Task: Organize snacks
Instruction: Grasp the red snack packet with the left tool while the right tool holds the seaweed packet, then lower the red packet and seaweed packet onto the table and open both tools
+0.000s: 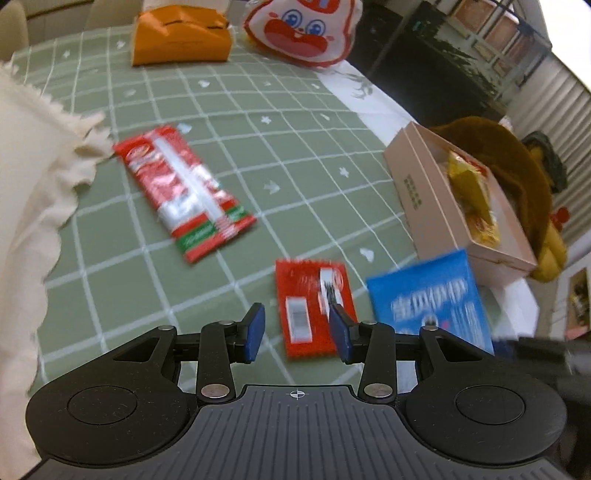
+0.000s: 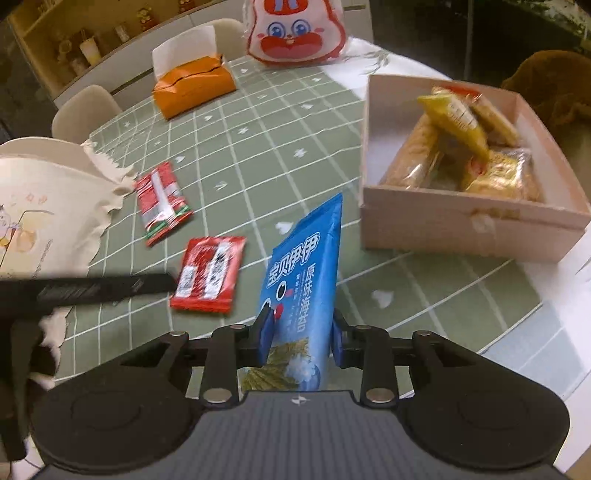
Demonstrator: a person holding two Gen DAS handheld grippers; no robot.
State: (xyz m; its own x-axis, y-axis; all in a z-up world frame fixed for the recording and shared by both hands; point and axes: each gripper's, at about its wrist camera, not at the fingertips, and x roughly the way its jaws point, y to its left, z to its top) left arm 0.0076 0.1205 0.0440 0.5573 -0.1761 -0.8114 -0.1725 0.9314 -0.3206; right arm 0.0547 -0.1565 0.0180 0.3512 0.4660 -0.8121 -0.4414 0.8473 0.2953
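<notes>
Right tool grips the blue packet, left tool stands apart over the red one

Right tool (image 2: 300,334) has its blue pads pressed on either side of a blue snack packet (image 2: 303,280), which stands up between them at the lower centre of the right wrist view, lifted off the green checked surface (image 2: 258,147). Left tool (image 1: 297,328) has its jaws at a middling spread with nothing gripped; a small red packet (image 1: 314,306) lies flat on the surface just beyond and partly between its fingertips. A longer red and white packet (image 1: 184,192) lies further off, toward the left of the left wrist view, near the frayed edge of a cream cloth (image 1: 33,177). A pink cardboard box (image 2: 472,221) sits at the right of the right wrist view, already holding several yellow and golden snack packs (image 2: 454,118). At the top of both views stand an orange tissue box (image 2: 194,86) and a white pouch with a red cartoon rabbit face (image 2: 293,31). Blur softens the print on the packets in the left wrist view
</notes>
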